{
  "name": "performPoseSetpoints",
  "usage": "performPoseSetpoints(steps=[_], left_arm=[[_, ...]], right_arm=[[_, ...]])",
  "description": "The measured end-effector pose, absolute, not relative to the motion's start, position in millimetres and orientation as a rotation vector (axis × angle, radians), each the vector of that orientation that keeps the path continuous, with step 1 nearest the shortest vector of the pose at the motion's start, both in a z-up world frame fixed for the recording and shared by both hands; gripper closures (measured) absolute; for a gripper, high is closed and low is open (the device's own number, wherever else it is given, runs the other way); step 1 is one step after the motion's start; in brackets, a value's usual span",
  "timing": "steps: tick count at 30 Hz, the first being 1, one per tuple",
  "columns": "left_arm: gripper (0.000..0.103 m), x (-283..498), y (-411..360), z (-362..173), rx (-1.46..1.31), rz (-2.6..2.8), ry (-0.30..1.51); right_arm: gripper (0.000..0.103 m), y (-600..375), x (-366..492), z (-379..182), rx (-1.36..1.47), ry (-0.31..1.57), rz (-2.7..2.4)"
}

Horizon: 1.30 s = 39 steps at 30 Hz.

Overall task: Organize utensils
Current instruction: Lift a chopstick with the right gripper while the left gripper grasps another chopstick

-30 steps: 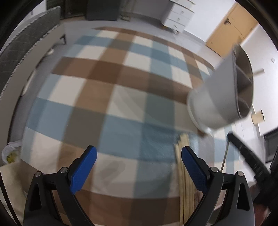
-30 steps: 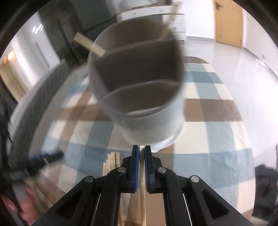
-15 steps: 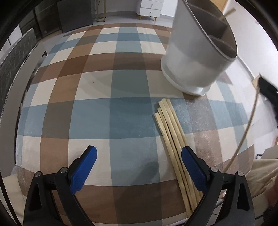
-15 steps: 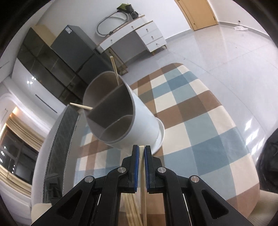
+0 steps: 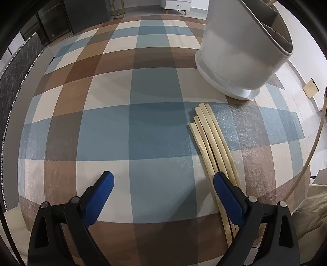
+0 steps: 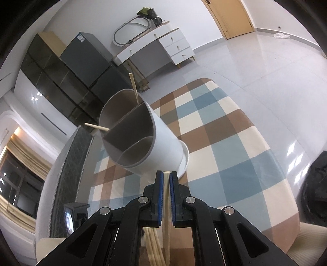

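A lived-in home room. Beyond the right gripper (image 6: 166,184) stand a white dresser (image 6: 161,44) with drawers, dark glass-front cabinets (image 6: 61,81) and a wooden door (image 6: 233,17) over glossy floor tiles (image 6: 255,61). A checked cloth (image 5: 143,126) spreads ahead of the left gripper (image 5: 163,190).

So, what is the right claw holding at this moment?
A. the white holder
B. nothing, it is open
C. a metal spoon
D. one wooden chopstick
D: the right claw is shut on one pale wooden chopstick, in front of the white holder.
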<state>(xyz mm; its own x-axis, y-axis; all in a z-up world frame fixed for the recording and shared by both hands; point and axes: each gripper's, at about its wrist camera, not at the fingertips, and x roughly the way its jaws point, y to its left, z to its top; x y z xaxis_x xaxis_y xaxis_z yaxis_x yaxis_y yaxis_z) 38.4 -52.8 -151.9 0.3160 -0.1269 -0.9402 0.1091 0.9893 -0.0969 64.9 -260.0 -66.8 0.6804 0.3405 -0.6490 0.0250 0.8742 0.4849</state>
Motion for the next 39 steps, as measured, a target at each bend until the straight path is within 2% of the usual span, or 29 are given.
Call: performPoseSetpoints(steps=[14,18,23,25,29,34,37,38,39], left_arm=[[0.008,50,-53,-159,0.057,-0.164,1.301],[0.015,58,-41,-159,0.039,-0.144,1.293],[0.017,60,-33,-159,-0.005,-0.138,1.284],[0.021,63,-30,-158,-0.018,-0.133,1.279],[0.045,69,-32,-157,-0.01,-0.137,1.27],[0.063,83,-41,-153,0.022,-0.127,1.277],[0.084,89,-47,-150,0.015,-0.118,1.289],[0.095,92,-50,-151,0.008,-0.117,1.296],[0.097,94,-54,-151,0.008,-0.113,1.303]], right_arm=[[0.097,-256,64,-67,0.461,0.807,0.177],[0.097,-254,65,-67,0.459,0.807,0.178],[0.097,-248,66,-65,0.43,0.801,0.19],[0.097,-247,66,-65,0.421,0.798,0.191],[0.097,-248,68,-64,0.436,0.793,0.188],[0.097,-247,72,-62,0.443,0.792,0.189],[0.097,-248,74,-58,0.452,0.783,0.191],[0.097,-248,74,-56,0.45,0.779,0.19],[0.097,-249,74,-53,0.446,0.768,0.188]])
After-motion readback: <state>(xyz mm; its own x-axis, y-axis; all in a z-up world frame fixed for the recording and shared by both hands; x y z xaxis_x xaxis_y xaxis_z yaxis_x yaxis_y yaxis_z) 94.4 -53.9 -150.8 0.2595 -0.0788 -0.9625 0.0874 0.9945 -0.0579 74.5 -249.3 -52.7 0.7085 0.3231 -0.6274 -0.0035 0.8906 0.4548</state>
